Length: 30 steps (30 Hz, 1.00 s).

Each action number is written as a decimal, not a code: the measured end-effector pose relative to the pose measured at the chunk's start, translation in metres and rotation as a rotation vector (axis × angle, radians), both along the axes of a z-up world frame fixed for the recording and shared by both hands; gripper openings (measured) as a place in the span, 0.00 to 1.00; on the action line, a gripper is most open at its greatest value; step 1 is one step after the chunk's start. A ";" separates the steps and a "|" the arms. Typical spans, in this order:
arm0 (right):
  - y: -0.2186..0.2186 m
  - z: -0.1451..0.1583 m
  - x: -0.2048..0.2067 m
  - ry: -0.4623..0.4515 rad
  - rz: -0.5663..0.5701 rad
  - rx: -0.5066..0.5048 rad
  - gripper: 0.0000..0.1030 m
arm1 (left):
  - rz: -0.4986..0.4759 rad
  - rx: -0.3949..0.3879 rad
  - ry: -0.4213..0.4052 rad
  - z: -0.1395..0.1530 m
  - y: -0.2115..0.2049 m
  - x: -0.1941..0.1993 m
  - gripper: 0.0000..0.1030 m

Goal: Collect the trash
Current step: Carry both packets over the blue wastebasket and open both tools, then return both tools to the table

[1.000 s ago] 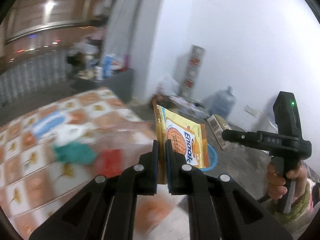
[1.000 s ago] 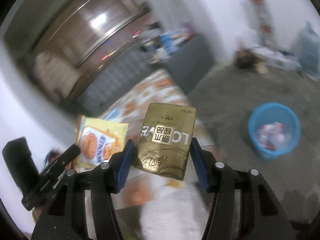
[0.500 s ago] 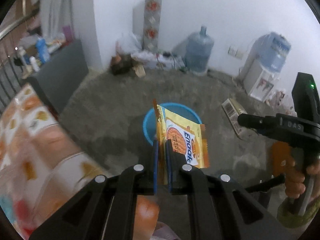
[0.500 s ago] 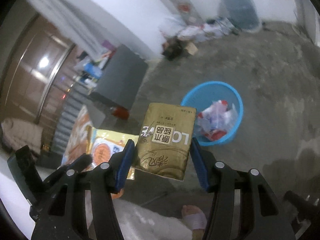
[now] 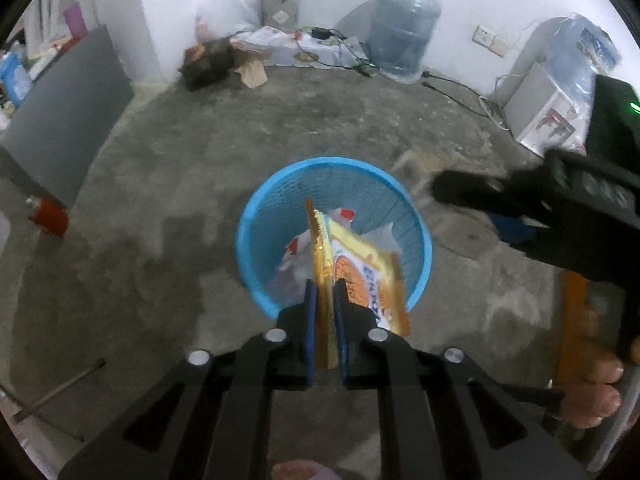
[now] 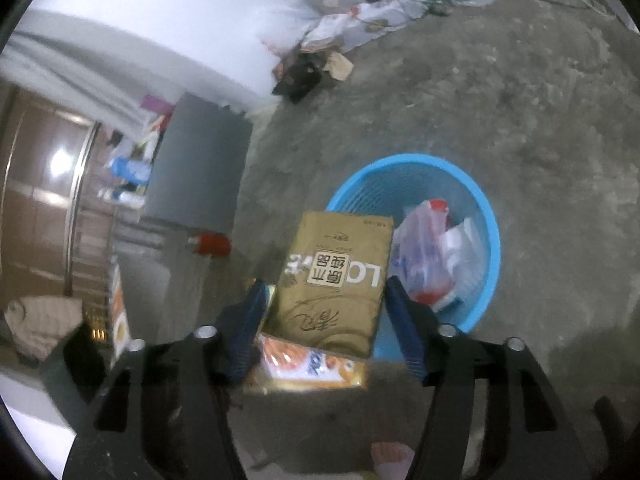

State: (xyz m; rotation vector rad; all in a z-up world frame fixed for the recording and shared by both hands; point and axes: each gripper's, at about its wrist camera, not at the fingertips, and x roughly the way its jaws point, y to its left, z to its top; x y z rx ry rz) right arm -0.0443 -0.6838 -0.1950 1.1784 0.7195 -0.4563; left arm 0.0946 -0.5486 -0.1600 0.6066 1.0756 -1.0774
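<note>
Both my grippers have swung from the table to above the blue basket (image 5: 260,216). Left gripper (image 5: 325,300) jaws just eased apart, biscuit packet (image 5: 360,276) loose between. Right gripper (image 6: 326,300) widened, gold "LO" pack (image 6: 336,280) released between its jaws.

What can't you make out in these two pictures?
- Bottom of the blue basket, left wrist view: covered by plastic trash and the snack packet.
- Snack packet, right wrist view: mostly behind the gold box, and blurred.
- Items beside the grey cabinet, right wrist view: too blurred and small.
</note>
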 end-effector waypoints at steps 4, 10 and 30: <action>-0.016 -0.026 0.006 0.051 -0.042 0.025 0.76 | 0.016 0.034 0.025 -0.016 -0.010 0.004 0.39; -0.005 -0.022 -0.013 0.067 -0.032 0.014 0.76 | 0.022 -0.017 0.033 0.002 0.002 0.007 0.47; 0.139 0.119 0.020 -0.120 0.435 -0.137 0.78 | 0.134 -0.352 -0.071 0.201 0.272 -0.052 0.70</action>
